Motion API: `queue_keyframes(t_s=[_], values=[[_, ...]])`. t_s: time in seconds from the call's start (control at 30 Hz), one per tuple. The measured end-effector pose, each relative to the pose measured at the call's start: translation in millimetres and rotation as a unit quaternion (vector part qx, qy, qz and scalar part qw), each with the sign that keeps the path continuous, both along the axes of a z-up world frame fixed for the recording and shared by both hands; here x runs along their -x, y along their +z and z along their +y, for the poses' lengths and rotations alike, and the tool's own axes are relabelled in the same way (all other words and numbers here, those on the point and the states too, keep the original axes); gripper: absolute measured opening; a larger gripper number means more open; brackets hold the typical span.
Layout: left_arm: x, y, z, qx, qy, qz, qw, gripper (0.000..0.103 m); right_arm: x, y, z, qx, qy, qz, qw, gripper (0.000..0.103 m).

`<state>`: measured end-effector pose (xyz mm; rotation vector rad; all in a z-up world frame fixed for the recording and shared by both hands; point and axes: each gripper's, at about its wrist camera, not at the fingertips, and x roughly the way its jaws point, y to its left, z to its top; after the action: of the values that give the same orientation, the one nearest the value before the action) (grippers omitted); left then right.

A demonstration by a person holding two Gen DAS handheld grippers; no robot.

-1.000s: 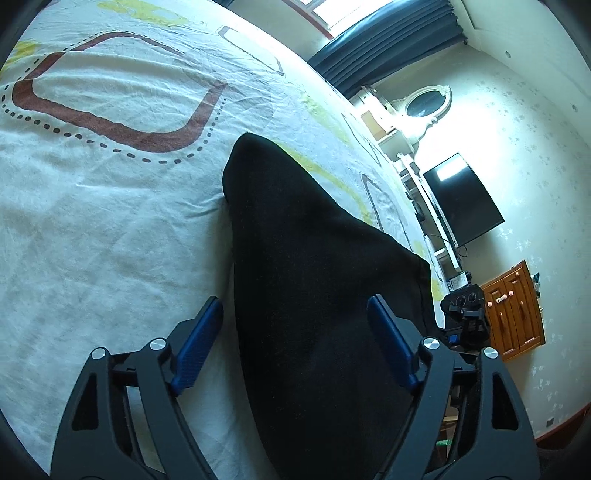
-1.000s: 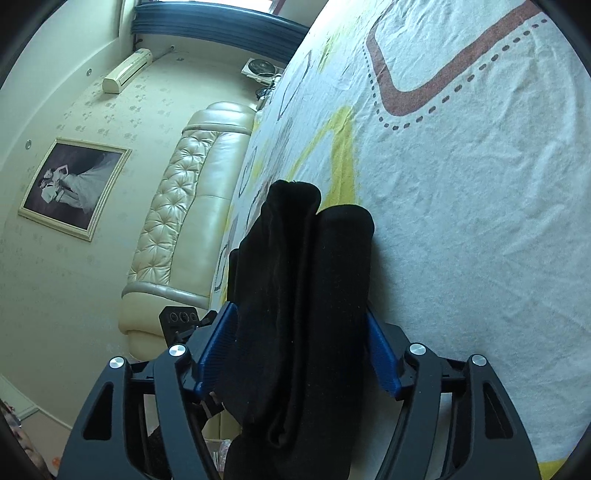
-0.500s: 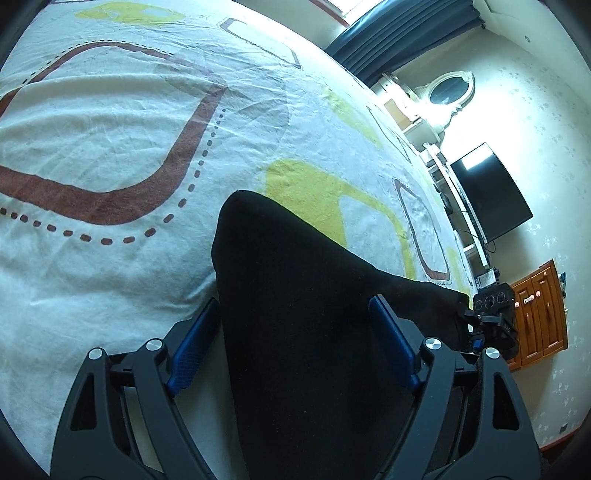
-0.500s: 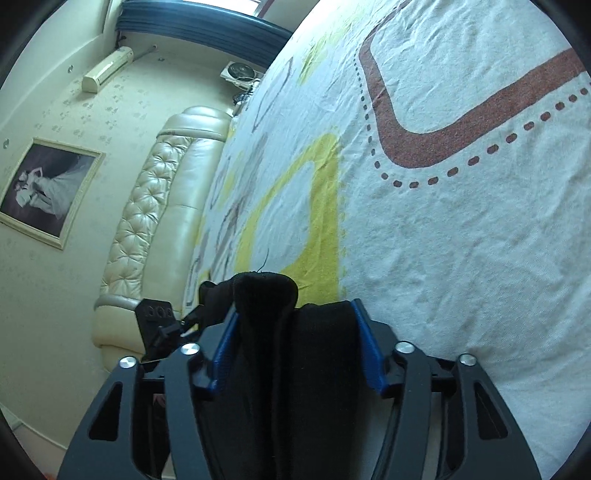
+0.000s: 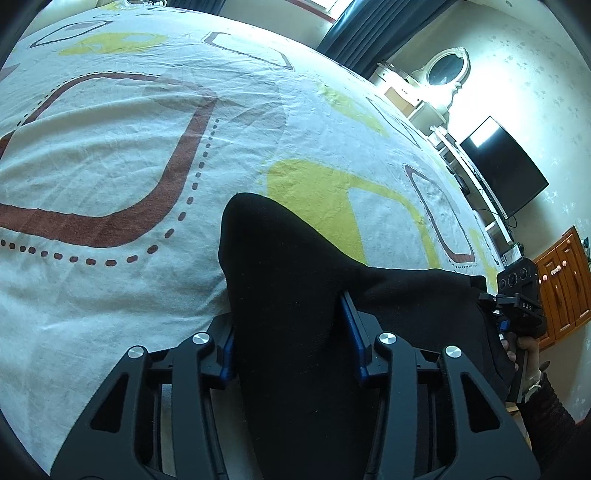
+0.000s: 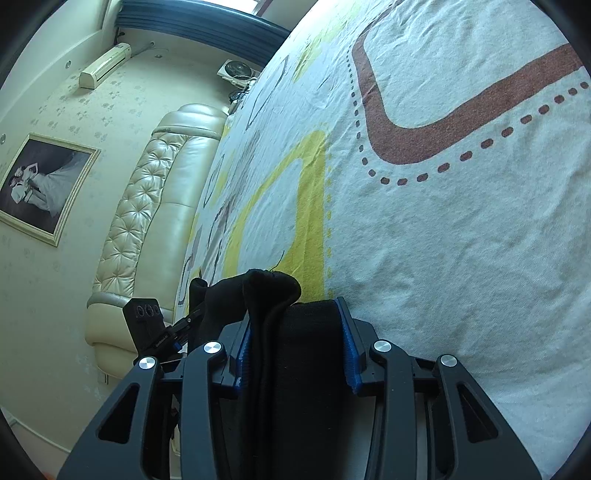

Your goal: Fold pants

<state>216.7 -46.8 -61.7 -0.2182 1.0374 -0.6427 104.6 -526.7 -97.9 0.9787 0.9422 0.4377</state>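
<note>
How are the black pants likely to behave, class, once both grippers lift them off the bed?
Probably floppy: the black pants bunch between the closing left gripper, so the span toward the closing right gripper would likely sag. Stacked layers there may slide apart.

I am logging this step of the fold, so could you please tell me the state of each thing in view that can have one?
Black pants: bunched, lying on the bed, gripped at two spots.
Left claw: closing, pads pressing the pants.
Right claw: closing, pads pressing a folded stack of the pants.
Bedsheet: spread flat, lightly wrinkled.
Television: screen dark.
Curtain: drawn aside.
</note>
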Motion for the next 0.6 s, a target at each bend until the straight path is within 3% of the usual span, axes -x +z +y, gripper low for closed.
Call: queue_keyframes(t_s=[0.6], values=[[0.9,-0.6,-0.7,0.003,0.002,-0.002,1.0000,0.045,1.2,-2.6,-0.9,-0.001,-0.008,-0.004,1.000,0.039]])
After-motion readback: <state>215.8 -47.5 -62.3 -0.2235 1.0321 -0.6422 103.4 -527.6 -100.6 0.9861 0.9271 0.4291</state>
